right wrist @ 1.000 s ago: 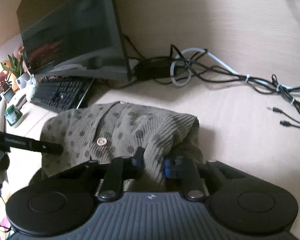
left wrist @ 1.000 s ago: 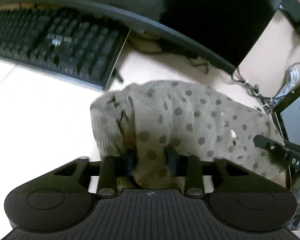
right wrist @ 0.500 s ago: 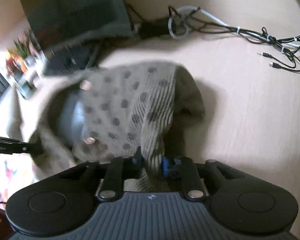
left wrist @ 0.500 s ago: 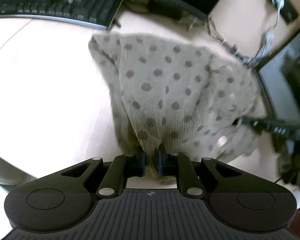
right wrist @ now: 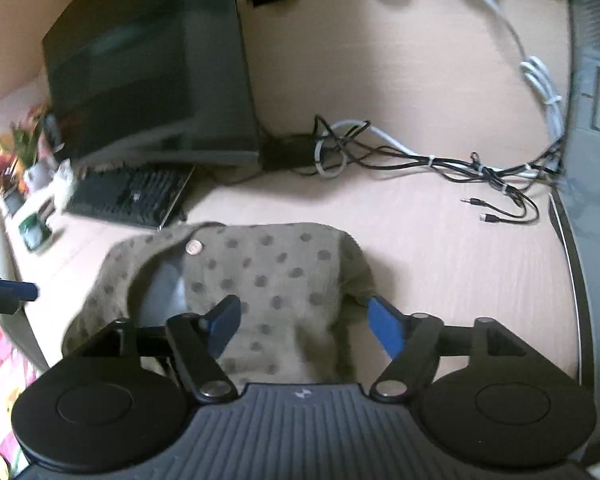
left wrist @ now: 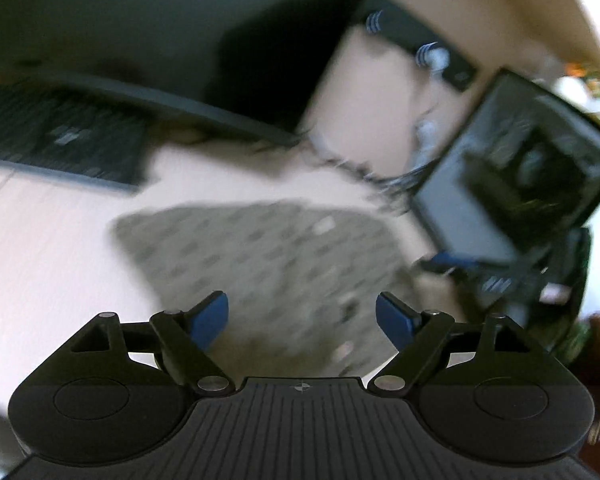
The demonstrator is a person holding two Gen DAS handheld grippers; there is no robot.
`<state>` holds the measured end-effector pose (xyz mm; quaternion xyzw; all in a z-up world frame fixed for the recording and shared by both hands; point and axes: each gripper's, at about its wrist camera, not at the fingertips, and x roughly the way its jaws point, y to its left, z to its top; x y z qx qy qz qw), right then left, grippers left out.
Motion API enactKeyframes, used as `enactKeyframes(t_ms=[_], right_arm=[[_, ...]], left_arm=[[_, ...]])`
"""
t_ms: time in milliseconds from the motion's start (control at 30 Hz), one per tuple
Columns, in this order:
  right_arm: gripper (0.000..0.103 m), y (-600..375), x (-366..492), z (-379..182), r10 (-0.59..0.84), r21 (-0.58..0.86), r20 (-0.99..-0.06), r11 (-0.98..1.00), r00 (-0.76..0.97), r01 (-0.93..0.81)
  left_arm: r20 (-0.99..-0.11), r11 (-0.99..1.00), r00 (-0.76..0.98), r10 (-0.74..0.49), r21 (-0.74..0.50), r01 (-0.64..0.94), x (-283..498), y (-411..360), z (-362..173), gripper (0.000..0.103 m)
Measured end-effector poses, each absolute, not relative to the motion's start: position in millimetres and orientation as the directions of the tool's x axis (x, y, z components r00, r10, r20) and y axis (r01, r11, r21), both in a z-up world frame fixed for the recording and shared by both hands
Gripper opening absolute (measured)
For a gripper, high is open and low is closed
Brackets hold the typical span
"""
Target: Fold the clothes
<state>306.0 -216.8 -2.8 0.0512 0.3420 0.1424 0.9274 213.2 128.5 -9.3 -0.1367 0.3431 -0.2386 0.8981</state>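
Your left gripper [left wrist: 302, 316] and right gripper [right wrist: 302, 322]: both spread wide above the olive polka-dot knit garment [right wrist: 268, 276] (seemingly folded; left view blurred), near the pale wooden desk's [right wrist: 440, 248] front edge.

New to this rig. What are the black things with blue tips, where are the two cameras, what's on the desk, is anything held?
They are hand-held two-finger grippers, one per hand, each carrying a fisheye camera looking forward along its fingers. One picture shows the left gripper, the other the right gripper; both are open, holding nothing. Below them a brown polka-dot knitted garment with a button lies on the light wooden desk. Also there: a black keyboard, a dark monitor and tangled cables. The left view is motion-blurred.
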Motion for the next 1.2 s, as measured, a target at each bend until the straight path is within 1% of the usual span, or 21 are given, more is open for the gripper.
enactKeyframes(t_ms=[33, 67, 100, 167, 200, 300, 367, 433, 500, 533, 567, 633, 700, 767, 900, 967, 1033, 1200], right_arm=[[0.076, -218.0, 299.7, -2.9, 0.289, 0.193, -0.619, 0.957, 0.73, -0.216], [0.078, -219.1, 293.5, -3.0, 0.279, 0.193, -0.619, 0.96, 0.734, -0.202], [0.082, -220.2, 287.3, -3.1, 0.269, 0.194, -0.619, 0.963, 0.738, -0.188], [0.083, -222.5, 274.9, -3.3, 0.248, 0.194, -0.618, 0.968, 0.746, -0.161], [0.083, -223.6, 268.7, -3.4, 0.238, 0.195, -0.618, 0.97, 0.749, -0.147], [0.084, -227.0, 250.0, -3.7, 0.207, 0.196, -0.617, 0.975, 0.759, -0.106], [0.089, -229.3, 237.6, -3.9, 0.185, 0.197, -0.616, 0.977, 0.765, -0.078], [0.093, -231.6, 225.2, -4.2, 0.164, 0.198, -0.616, 0.979, 0.771, -0.051], [0.103, -233.8, 212.8, -4.4, 0.143, 0.199, -0.615, 0.98, 0.775, -0.023], [0.103, -239.4, 214.7, -4.7, 0.141, 0.206, -0.617, 0.978, 0.775, -0.013], [0.103, -244.6, 218.4, -4.5, 0.157, 0.219, -0.609, 0.975, 0.777, -0.026], [0.103, -254.5, 225.9, -3.9, 0.198, 0.244, -0.59, 0.968, 0.783, -0.061], [0.103, -257.2, 240.1, -5.2, 0.233, 0.241, -0.573, 0.964, 0.786, -0.11], [0.103, -253.5, 259.8, -6.5, 0.269, 0.234, -0.564, 0.959, 0.781, -0.162], [0.103, -246.0, 299.1, -8.9, 0.342, 0.219, -0.545, 0.94, 0.766, -0.264], [0.103, -226.6, 316.6, -9.4, 0.339, 0.139, -0.546, 0.939, 0.766, -0.316], [0.103, -204.2, 337.5, -10.3, 0.302, 0.041, -0.557, 0.94, 0.773, -0.338], [0.103, -153.3, 389.4, -19.0, 0.279, -0.144, -0.609, 0.881, 0.742, -0.45]], left_arm=[[-0.524, 0.836, 0.657, -0.542, -0.41, 0.364, 217.4, 118.5, -10.5, 0.086], [-0.497, 0.824, 0.662, -0.562, -0.41, 0.392, 221.5, 108.5, -11.7, 0.09], [-0.469, 0.81, 0.665, -0.581, -0.408, 0.42, 225.7, 98.5, -12.9, 0.098], [-0.43, 0.792, 0.669, -0.607, -0.398, 0.463, 235.8, 80.0, -20.1, 0.098], [-0.454, 0.801, 0.662, -0.596, -0.387, 0.457, 244.0, 70.9, -34.0, 0.098], [-0.583, 0.807, 0.559, -0.589, -0.4, 0.434, 259.6, 38.4, -75.6, 0.097], [-0.623, 0.775, 0.473, -0.623, -0.414, 0.477, 249.9, 23.6, -84.8, 0.097], [-0.635, 0.749, 0.431, -0.641, -0.396, 0.531, 229.8, 15.8, -83.8, 0.097], [-0.641, 0.738, 0.423, -0.641, -0.363, 0.569, 207.1, 12.9, -77.9, 0.098], [-0.645, 0.76, 0.445, -0.622, -0.358, 0.543, 199.9, 16.1, -73.2, 0.098], [-0.638, 0.774, 0.462, -0.616, -0.379, 0.507, 194.7, 21.8, -67.7, 0.098], [-0.602, 0.78, 0.497, -0.625, -0.457, 0.427, 189.0, 38.9, -58.3, 0.098], [-0.575, 0.789, 0.548, -0.608, -0.519, 0.33, 188.5, 57.4, -54.6, 0.099], [-0.584, 0.807, 0.594, -0.553, -0.554, 0.207, 192.0, 74.8, -55.7, 0.099], [-0.623, 0.786, 0.617, -0.481, -0.619, -0.012, 198.7, 98.1, -64.6, 0.099], [-0.633, 0.781, 0.612, -0.474, -0.623, -0.04, 200.4, 102.8, -66.7, 0.099], [-0.635, 0.775, 0.601, -0.486, -0.631, -0.039, 203.3, 106.3, -68.6, 0.099], [-0.595, 0.74, 0.583, -0.553, -0.672, 0.015, 214.1, 114.0, -74.1, 0.099]])
